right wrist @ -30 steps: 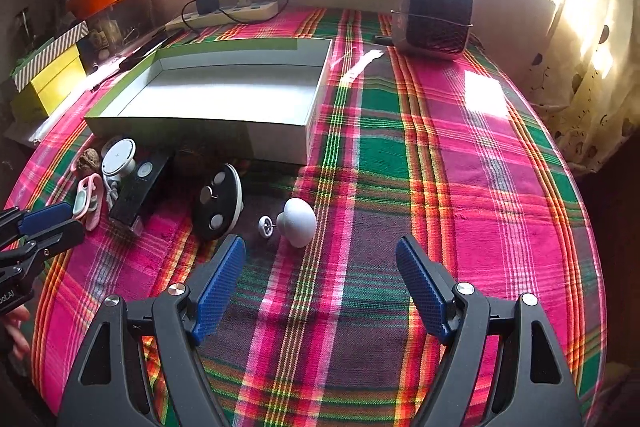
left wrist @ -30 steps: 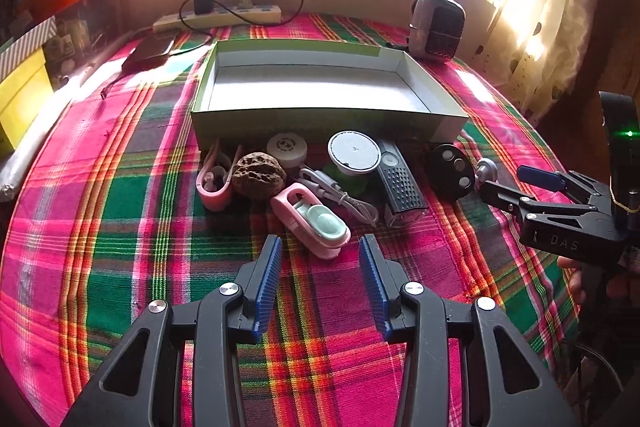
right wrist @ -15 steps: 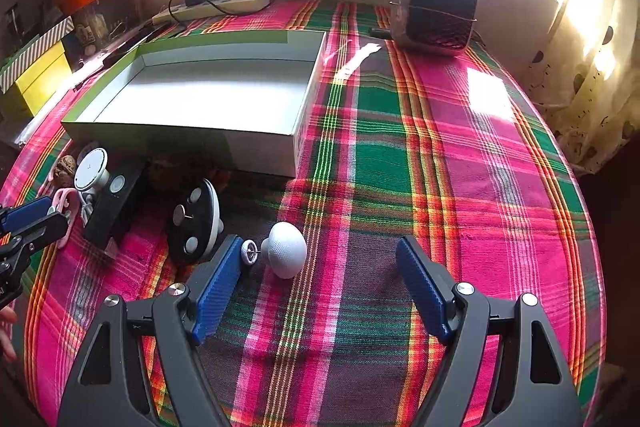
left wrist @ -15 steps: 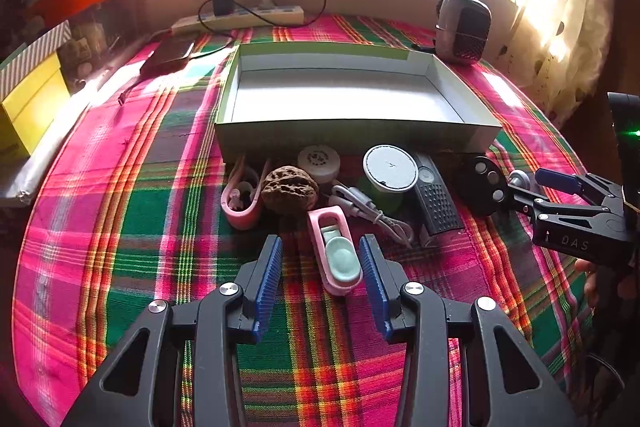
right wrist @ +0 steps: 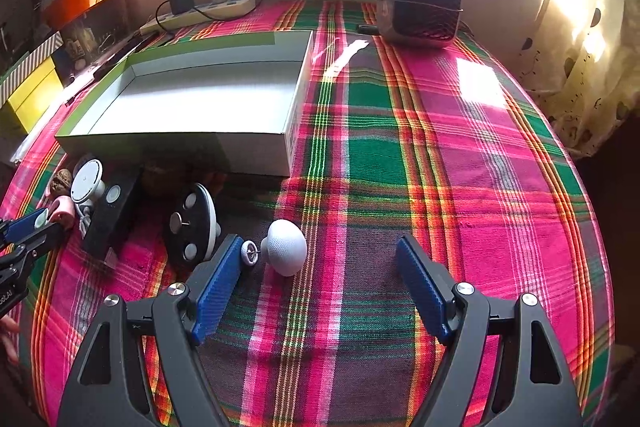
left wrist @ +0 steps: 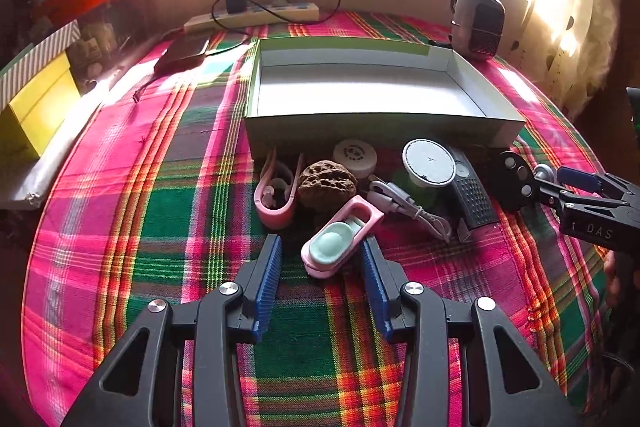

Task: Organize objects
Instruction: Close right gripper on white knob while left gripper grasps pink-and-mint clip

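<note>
Pink case with mint insert (left wrist: 340,243) lies on the plaid table (left wrist: 160,195), between the spread pads of the left hand-held gripper (left wrist: 322,259).

Behind it crowd a walnut (left wrist: 327,183), cable (left wrist: 408,207) and black remote (left wrist: 472,195), before the open box (left wrist: 376,131). The right hand-held gripper (right wrist: 320,279), also spread, frames a white knob (right wrist: 285,247).

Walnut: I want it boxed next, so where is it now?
In the left wrist view the walnut lies centre, before the box, between pink tweezers and white cable.
</note>
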